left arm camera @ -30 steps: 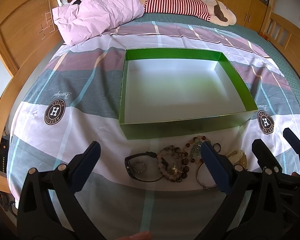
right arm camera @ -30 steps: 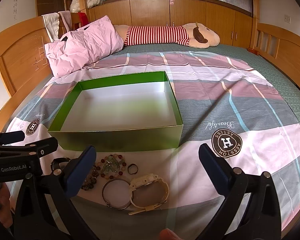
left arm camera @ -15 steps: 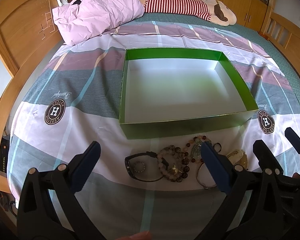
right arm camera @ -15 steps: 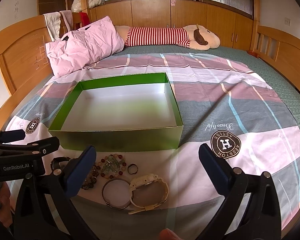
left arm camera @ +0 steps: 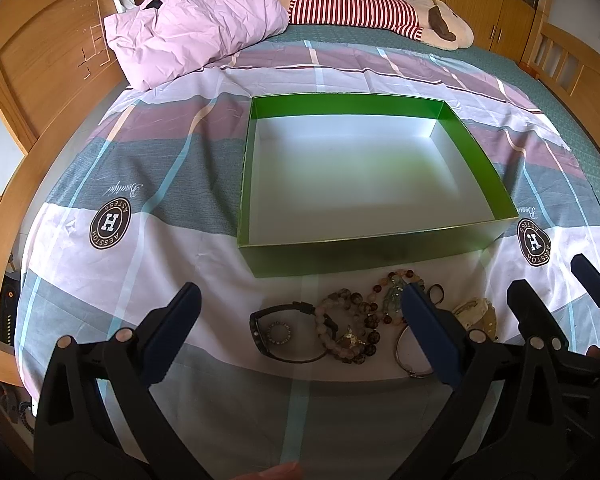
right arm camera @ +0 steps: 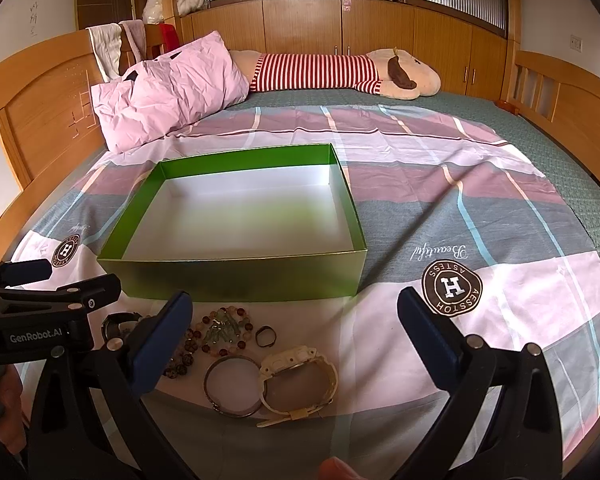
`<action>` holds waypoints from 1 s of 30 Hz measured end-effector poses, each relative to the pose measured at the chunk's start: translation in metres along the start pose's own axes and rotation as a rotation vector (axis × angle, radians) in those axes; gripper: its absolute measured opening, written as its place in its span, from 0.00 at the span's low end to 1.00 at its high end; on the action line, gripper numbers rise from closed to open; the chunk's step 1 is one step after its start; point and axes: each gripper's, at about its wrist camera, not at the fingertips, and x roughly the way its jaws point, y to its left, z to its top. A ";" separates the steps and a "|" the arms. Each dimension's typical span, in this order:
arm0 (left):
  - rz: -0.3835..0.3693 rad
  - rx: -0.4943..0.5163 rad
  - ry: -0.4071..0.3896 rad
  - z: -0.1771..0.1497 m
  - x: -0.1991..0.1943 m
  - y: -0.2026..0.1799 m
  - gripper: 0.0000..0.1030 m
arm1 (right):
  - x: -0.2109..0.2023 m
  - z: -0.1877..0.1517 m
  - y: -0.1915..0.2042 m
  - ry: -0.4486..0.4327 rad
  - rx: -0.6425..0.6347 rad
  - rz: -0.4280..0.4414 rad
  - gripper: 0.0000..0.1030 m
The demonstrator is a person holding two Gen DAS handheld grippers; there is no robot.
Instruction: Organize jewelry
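Both views low, facing box (left arm camera: 364, 248)

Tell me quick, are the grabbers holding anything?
Left gripper: open, holding nothing, above the jewelry.
Right gripper: open, holding nothing.

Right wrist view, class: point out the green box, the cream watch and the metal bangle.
green box (right arm camera: 240, 280): right wrist view, on its near outer wall.
cream watch (right arm camera: 290, 358): right wrist view, on its case.
metal bangle (right arm camera: 208, 378): right wrist view, on the ring's left edge.
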 end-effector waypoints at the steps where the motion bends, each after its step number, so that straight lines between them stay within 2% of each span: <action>1: 0.000 0.000 0.000 0.000 0.000 0.000 0.98 | 0.000 0.000 0.000 0.000 0.000 0.000 0.99; 30: 0.004 0.005 0.003 -0.004 0.004 0.003 0.98 | 0.001 -0.001 0.000 0.003 -0.001 0.002 0.99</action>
